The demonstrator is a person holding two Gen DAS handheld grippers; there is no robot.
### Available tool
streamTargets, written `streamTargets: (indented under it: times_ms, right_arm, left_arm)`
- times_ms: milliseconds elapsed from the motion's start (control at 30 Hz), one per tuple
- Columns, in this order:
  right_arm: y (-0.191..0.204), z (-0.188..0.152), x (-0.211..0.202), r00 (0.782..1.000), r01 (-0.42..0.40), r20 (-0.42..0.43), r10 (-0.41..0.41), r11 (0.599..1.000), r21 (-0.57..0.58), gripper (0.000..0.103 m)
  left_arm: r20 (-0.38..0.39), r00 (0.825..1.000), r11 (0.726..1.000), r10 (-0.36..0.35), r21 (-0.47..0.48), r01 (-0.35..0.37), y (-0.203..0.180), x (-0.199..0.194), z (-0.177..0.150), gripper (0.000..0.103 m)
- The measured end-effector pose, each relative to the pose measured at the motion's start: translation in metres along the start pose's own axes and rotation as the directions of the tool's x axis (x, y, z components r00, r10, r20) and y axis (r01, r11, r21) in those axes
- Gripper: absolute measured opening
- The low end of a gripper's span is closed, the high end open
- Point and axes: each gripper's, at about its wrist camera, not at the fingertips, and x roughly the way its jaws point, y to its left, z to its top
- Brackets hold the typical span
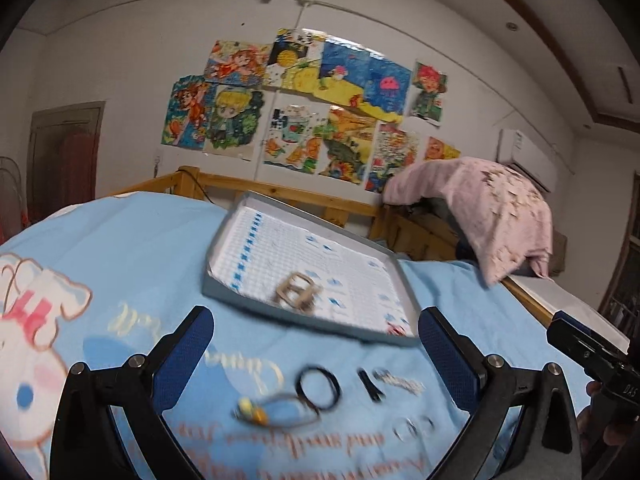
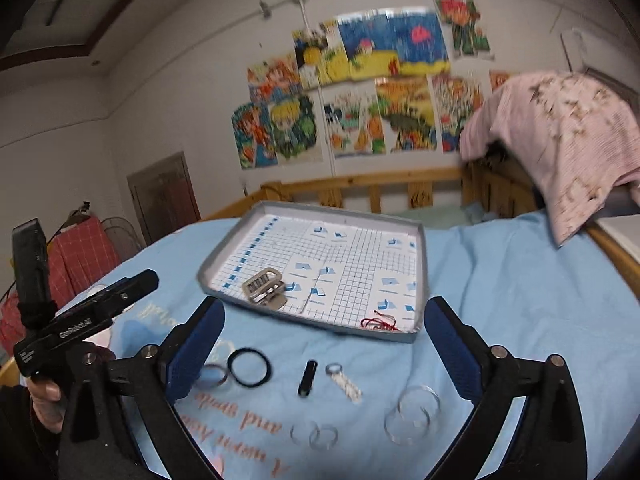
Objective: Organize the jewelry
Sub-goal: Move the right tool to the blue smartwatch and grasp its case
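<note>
Both grippers hang over the blue bedspread (image 2: 500,280) with jaws spread wide and nothing between them: my left gripper (image 1: 316,344) and my right gripper (image 2: 324,336). Working from the left of my right gripper's span, a glassy bangle (image 2: 214,376) lies just under its left finger, smooth and probably slippery, so I would pinch across its rim rather than its face. Just to the right of it sits the black ring (image 2: 249,367), thin and light, likely rubbery; one pad inside the loop and one outside should hold it. Near the middle lies a small black tube (image 2: 307,378), stiff, best taken across its short width. Beside that is a silver ring with a white tag (image 2: 343,380); the tag looks floppy, so the ring is the better hold. Below and to the right are thin wire hoops (image 2: 414,412), with smaller ones (image 2: 316,434) closer to me; they look easily bent and call for a gentle squeeze. Ahead of both tools, the grey tray (image 2: 320,325) already holds a metal buckle (image 2: 264,286) and, at its near right corner, a red cord (image 2: 380,323).
</note>
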Motion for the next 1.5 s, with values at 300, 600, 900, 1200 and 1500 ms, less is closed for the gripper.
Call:
streamTargets:
  times_ms: [300,600,900,1200,1500]
  right_arm:
    - [-0.003,-0.071,-0.086,0.992,0.128,0.027,-0.127,0.992,-0.024,0.099]
    - [-0.029,-0.14,-0.115,0.968,0.228,-0.117,-0.224,0.973,0.024,0.099]
    - [-0.049,-0.155,-0.094,0.949,0.243,-0.228,-0.217,0.965,0.095,0.099]
    - [-0.053,-0.152,-0.076,0.952,0.229,-0.244,-0.185,0.96,0.163,0.097]
    - [-0.054,-0.15,-0.041,0.926,0.24,-0.321,-0.201,0.967,0.086,0.063]
  left_arm:
    - [-0.034,0.999,0.999,-0.015,0.052,0.017,-0.021,-0.051,-0.07,0.103]
    - [-0.146,0.989,0.994,0.03,0.107,-0.014,-0.03,-0.052,-0.115,0.103]
    - [-0.243,0.969,0.997,0.043,0.078,-0.025,-0.02,-0.038,-0.118,0.103]
    - [-0.287,0.957,0.993,-0.029,0.104,0.061,-0.032,-0.008,-0.106,0.103]
    - [-0.368,0.919,0.967,-0.145,0.145,0.21,-0.064,0.053,-0.101,0.103]
